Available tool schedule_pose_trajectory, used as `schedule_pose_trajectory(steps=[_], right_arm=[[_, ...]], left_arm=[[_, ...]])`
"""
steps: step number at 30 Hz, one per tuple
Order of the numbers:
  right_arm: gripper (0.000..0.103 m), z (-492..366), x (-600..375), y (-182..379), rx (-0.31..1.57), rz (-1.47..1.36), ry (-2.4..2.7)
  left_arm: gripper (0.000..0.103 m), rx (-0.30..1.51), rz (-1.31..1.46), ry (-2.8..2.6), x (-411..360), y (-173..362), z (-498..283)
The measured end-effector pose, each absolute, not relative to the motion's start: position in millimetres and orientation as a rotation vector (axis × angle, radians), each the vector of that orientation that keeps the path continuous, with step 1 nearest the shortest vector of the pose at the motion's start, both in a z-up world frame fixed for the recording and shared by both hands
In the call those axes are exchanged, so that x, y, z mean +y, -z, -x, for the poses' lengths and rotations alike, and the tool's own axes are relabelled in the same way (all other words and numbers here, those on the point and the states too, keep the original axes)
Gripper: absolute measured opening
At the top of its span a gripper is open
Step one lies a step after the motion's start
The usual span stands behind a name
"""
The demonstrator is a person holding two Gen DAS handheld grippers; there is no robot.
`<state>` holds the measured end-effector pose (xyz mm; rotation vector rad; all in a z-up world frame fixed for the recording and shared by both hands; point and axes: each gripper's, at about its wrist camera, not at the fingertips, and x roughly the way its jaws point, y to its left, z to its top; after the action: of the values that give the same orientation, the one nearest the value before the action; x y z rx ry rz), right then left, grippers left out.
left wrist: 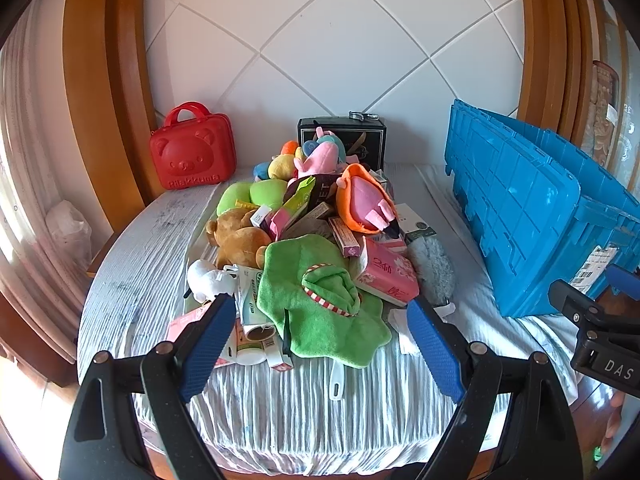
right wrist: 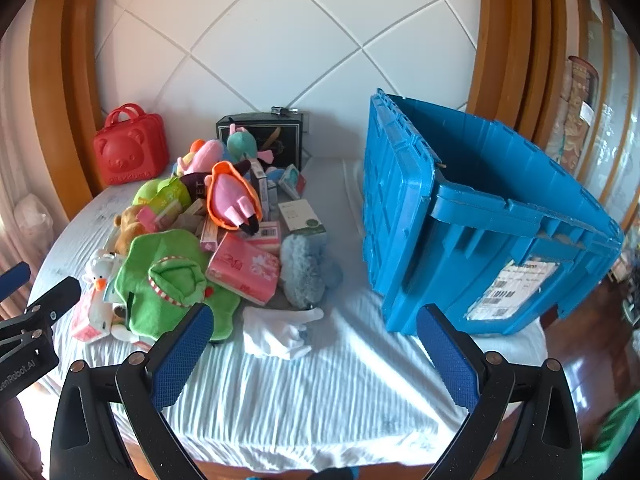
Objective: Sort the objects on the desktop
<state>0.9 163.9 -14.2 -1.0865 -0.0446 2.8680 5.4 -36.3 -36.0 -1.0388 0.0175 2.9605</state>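
A white tiled wall framed by curved wooden mouldings is standing behind a round table point(right wrist: 304, 392) that is wearing a wrinkled white cloth; a heap of toys and packets is lying on its left half, with a red bear-faced case point(left wrist: 192, 152) standing at the back left and a black box point(left wrist: 342, 136) rising behind the heap; a green plush cloth point(left wrist: 320, 300) is sprawling at the heap's near edge, a pink tissue pack point(right wrist: 244, 266) is lying just beside it on the right, and an orange-and-pink plush point(left wrist: 366, 200) is sitting on top; a blue crate point(right wrist: 480, 232) is resting open on the right side of the table, well apart from the heap; the left gripper point(left wrist: 320, 344) is hovering above the near edge of the green cloth, its blue pads spread wide and gripping nothing; the right gripper point(right wrist: 316, 356) is hanging over bare cloth between the heap and the crate, fingers likewise wide apart, with a crumpled white cloth point(right wrist: 280, 332) lying just ahead of it.
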Motion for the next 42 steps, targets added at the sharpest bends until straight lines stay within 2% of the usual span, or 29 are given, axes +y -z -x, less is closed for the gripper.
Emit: schedule_pose_trajectory(steps=[7,13,17,24,30,33,35,42], right_arm=[[0.103,3,163,21,-0.043,1.112,-2.856],[0.103,23,159,32,-0.061,1.177,-2.879],[0.103,48,153,41,-0.091,1.207,-2.957],[0.103,111,139,88,0.029,1.479,-3.067],[0.103,141,121,126,0.038,1.662,-3.028],[0.103,147,107,133,-0.024,1.690,-3.020],[0.103,147,95,134,-0.080,1.670,-3.011],[0.103,141,51,136,-0.066,1.668,-2.928]], left_arm=[[0.088,0.001,1.039,-2.959,-42,44,-2],[0.088,-0.086,1.088,-2.979,-53,57,11],[0.088,-0.118,1.201,-3.021,-70,72,27],[0.088,-0.116,1.451,-3.183,-134,108,41],[0.088,-0.146,1.699,-3.181,-183,147,40],[0.088,-0.160,1.755,-3.139,-197,160,47],[0.088,-0.191,1.779,-3.089,-205,170,55],[0.088,-0.179,1.734,-2.842,-215,200,96]])
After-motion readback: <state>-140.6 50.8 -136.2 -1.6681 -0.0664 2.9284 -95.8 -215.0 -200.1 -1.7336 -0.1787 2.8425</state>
